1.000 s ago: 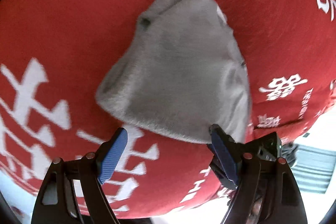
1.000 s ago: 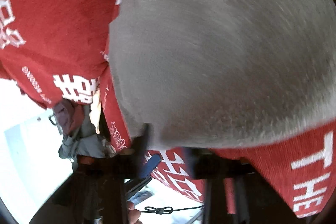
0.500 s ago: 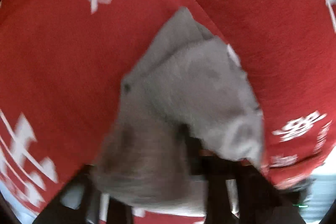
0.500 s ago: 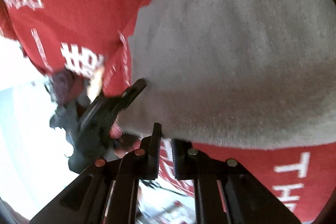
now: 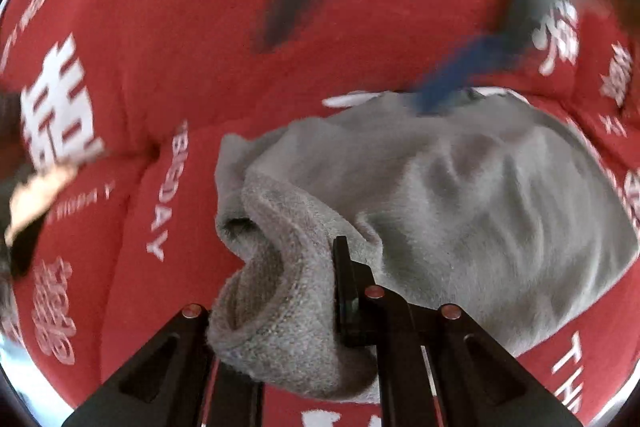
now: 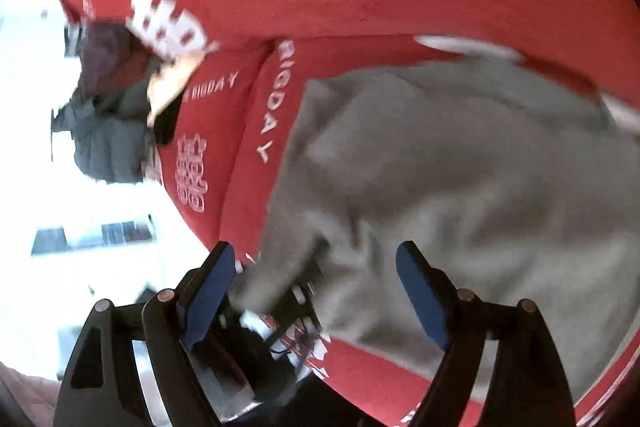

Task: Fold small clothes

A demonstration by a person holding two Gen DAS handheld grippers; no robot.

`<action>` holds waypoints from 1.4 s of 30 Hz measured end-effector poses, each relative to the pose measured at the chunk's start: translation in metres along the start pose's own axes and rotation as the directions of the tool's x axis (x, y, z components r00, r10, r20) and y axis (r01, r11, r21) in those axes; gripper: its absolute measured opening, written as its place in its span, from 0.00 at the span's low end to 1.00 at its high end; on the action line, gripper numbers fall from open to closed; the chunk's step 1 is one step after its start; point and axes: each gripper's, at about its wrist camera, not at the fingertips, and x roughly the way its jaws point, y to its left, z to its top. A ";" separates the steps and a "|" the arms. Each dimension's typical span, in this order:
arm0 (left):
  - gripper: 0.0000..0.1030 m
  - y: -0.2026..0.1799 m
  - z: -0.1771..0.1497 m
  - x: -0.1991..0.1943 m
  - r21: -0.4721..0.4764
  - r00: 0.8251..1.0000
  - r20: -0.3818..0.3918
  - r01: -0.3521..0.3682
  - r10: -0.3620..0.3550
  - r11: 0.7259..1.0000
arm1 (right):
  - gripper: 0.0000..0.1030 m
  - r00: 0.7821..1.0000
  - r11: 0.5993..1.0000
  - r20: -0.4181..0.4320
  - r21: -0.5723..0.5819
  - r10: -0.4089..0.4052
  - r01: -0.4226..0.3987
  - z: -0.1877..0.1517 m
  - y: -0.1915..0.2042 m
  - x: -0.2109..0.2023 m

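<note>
Garment: I count one, grey and fleecy, lying rumpled on the one red cloth with white lettering, ahead of both tongs. My left tongs are nearly closed, pinching its thick hem, which bunches up around the jaws. My right tongs are opening, blue pads wide apart, a fold of the garment between them but not pressed.

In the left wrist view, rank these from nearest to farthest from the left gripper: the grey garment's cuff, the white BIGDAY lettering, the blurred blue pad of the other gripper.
1. grey garment's cuff: pinched in the left gripper, bottom centre.
2. BIGDAY lettering: on the red cloth, left of the cuff.
3. blue pad: blurred, upper right, at the garment's far edge.
</note>
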 end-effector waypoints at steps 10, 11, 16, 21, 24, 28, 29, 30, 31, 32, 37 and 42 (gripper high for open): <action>0.12 -0.009 0.000 -0.014 0.088 0.999 0.052 0.008 -0.013 0.996 | 0.84 0.929 0.974 -0.311 -0.164 -0.200 0.155 0.089 0.045 0.110; 0.12 -0.009 -0.001 -0.015 0.092 0.998 0.054 0.008 -0.013 0.996 | 0.84 0.919 0.969 -0.327 -0.178 -0.221 0.170 0.090 0.046 0.119; 0.12 -0.012 0.002 -0.019 0.101 0.998 0.059 0.003 -0.009 0.995 | 0.14 0.882 0.940 -0.336 -0.205 -0.329 0.272 0.088 0.035 0.135; 0.12 -0.021 0.014 -0.040 0.135 0.994 0.102 0.035 -0.049 0.990 | 0.14 0.960 0.979 -0.206 -0.116 -0.189 0.168 0.078 0.015 0.095; 0.12 -0.040 0.024 -0.063 0.196 0.985 0.150 0.056 -0.087 0.979 | 0.14 0.995 0.999 -0.100 -0.053 -0.019 0.014 0.061 0.000 0.047; 0.12 -0.074 0.041 -0.097 0.285 0.965 0.208 0.095 -0.158 0.954 | 0.14 0.991 0.993 0.058 -0.018 0.120 -0.119 0.027 -0.020 -0.022; 0.12 -0.082 0.044 -0.102 0.304 0.961 0.216 0.103 -0.174 0.947 | 0.14 0.985 0.990 0.100 -0.016 0.143 -0.142 0.016 -0.026 -0.039; 0.12 -0.096 0.048 -0.111 0.339 0.953 0.227 0.117 -0.202 0.933 | 0.14 0.975 0.986 0.144 -0.013 0.167 -0.167 0.004 -0.033 -0.057; 0.12 -0.104 0.050 -0.116 0.363 0.947 0.235 0.125 -0.220 0.923 | 0.14 0.961 0.981 0.197 -0.011 0.194 -0.195 -0.010 -0.043 -0.078; 0.12 -0.121 0.053 -0.124 0.404 0.937 0.242 0.139 -0.252 0.904 | 0.14 0.947 0.976 0.240 -0.010 0.213 -0.217 -0.022 -0.052 -0.095; 0.12 -0.187 0.053 -0.131 0.528 0.912 0.210 0.198 -0.353 0.826 | 0.14 0.861 0.951 0.442 0.056 0.251 -0.305 -0.097 -0.117 -0.166; 0.12 -0.256 0.042 -0.092 0.608 0.920 0.098 0.246 -0.380 0.755 | 0.14 0.826 0.925 0.543 0.219 0.148 -0.309 -0.152 -0.207 -0.174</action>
